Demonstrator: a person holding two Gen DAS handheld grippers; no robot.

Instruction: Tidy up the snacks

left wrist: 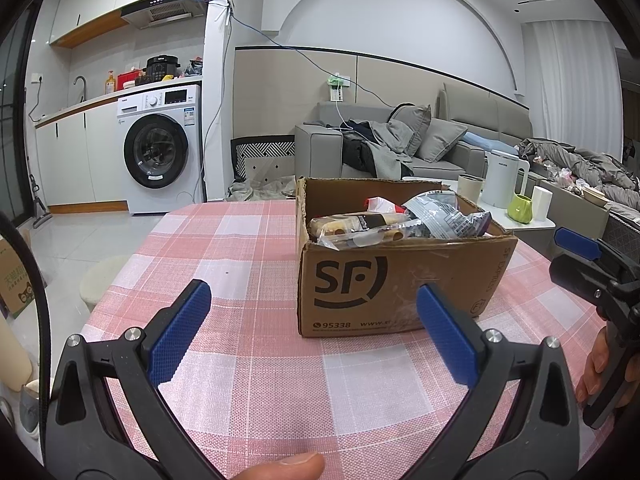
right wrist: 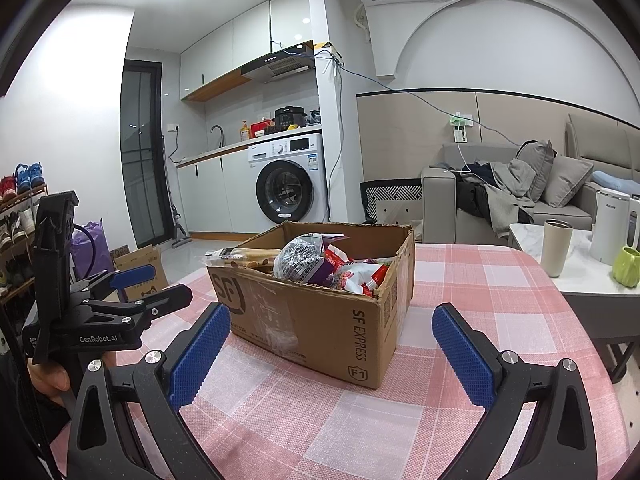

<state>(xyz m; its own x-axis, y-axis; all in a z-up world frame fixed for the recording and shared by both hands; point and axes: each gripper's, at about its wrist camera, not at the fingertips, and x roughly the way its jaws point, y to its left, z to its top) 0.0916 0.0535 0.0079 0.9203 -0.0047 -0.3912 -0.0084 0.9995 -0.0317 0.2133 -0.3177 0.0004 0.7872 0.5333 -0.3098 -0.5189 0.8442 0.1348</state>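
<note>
Snacks sit heaped in an open cardboard box [left wrist: 400,280] on a pink checked tablecloth [left wrist: 248,380], nothing loose on the cloth around it in either view. By the look of it, gathering the packets is largely done; whether any sorting or straightening inside the box remains cannot be told.

From left to right: the left gripper [left wrist: 312,332] hovers low over the cloth just in front of the box, its blue pads spread wide with nothing between them. Inside the box, a clear packet of biscuit rolls [left wrist: 360,224] lies along the left side, a silver-grey foil bag [left wrist: 444,212] beside it, and red-and-white wrappers [right wrist: 360,276] fill the right end. The right gripper [right wrist: 332,348] faces the box's near corner, its fingers likewise spread wide and empty.

Beyond the right edge of the table, a low white side table [right wrist: 584,276] carries a tumbler, a kettle and a green mug.
</note>
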